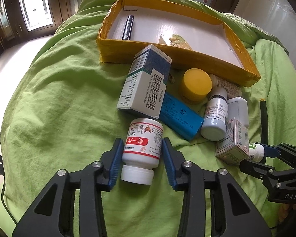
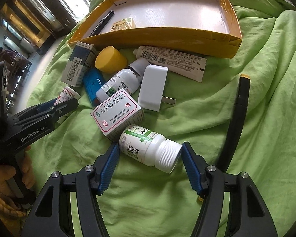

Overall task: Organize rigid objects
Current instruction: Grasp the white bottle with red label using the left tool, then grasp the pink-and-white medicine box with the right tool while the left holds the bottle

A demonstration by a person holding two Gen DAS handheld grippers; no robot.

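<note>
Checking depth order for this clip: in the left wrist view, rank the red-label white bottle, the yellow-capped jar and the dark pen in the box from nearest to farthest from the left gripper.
1. Red-label white bottle, between the left gripper fingers.
2. Yellow-capped jar, mid-pile, right of centre.
3. Dark pen, inside the yellow box, far left.

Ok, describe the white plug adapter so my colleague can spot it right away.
Start at the yellow cardboard tray on the green bedsheet; the loose pile lies in front of it. The white plug adapter sits at the pile's right side, beside a grey-capped bottle. It alone is a plain unlabelled block with metal prongs.
</note>
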